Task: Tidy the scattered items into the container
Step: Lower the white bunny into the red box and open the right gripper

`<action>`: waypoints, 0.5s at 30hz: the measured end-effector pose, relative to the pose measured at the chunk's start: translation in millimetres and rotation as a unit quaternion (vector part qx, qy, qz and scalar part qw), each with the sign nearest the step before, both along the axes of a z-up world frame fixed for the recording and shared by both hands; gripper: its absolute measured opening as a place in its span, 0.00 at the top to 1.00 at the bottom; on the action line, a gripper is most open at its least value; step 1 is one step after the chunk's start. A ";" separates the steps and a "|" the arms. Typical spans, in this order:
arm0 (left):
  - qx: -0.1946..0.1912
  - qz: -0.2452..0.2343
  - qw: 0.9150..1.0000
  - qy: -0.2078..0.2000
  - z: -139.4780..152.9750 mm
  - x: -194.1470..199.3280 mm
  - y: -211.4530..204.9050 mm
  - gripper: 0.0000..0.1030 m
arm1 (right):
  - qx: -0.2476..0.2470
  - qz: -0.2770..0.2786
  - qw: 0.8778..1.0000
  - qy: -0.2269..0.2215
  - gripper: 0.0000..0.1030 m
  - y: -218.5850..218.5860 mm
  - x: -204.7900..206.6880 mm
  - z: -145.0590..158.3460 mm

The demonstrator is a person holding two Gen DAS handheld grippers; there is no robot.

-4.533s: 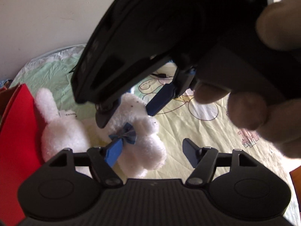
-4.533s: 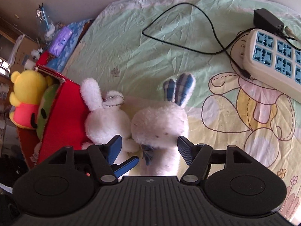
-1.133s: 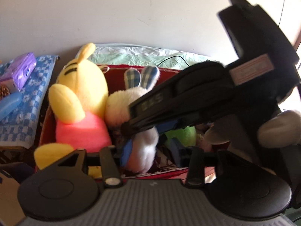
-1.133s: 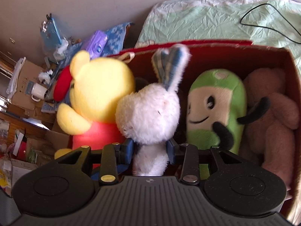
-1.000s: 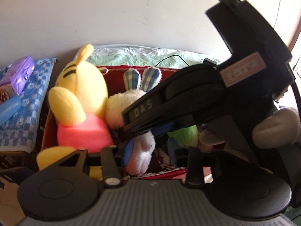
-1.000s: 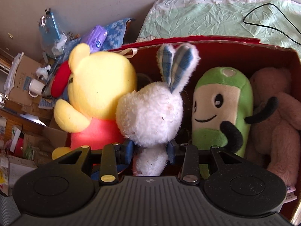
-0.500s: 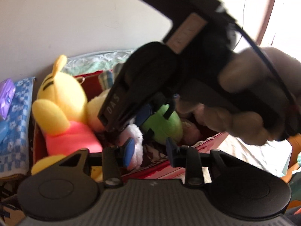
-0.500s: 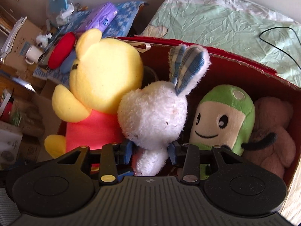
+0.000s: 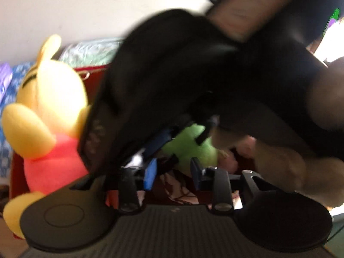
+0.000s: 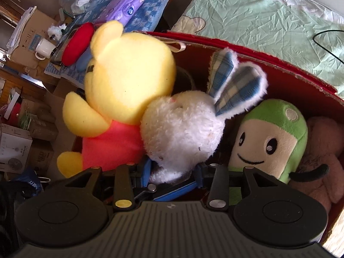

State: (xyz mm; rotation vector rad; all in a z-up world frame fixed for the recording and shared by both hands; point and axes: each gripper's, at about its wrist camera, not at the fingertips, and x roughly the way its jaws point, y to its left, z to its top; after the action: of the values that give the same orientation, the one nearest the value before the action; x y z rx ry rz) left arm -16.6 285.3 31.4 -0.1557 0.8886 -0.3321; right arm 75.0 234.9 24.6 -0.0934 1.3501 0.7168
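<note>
Half the red box (image 9: 94, 79) blur-hidden.

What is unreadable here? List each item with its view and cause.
- White plush rabbit with checked ears: its lower body, right wrist view, is hidden behind the right claw.
- Same rabbit, left wrist view: almost wholly hidden by the other black tool and motion blur.
- Brown plush toy: cut off by the right edge.
- Red cardboard box: floor hidden by toys.
</note>
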 end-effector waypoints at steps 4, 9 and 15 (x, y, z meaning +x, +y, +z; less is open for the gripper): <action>0.011 0.018 1.000 0.006 -1.8 3.1 -1.8 0.66 | 0.017 -0.015 1.000 0.002 0.52 -11.1 3.7 4.0; 0.006 0.035 0.999 0.021 -6.8 8.0 4.4 0.71 | 0.054 -0.042 0.998 -0.002 0.52 -35.4 3.2 15.0; -0.001 0.036 0.999 0.027 -8.9 7.8 8.0 0.71 | 0.110 -0.131 0.985 -0.017 0.58 -78.8 5.6 15.8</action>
State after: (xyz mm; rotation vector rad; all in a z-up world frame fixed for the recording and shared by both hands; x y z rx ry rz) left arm -8.8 293.3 22.5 -0.1985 0.9329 -0.2633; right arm 80.6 156.1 40.4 0.2437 1.2140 0.6328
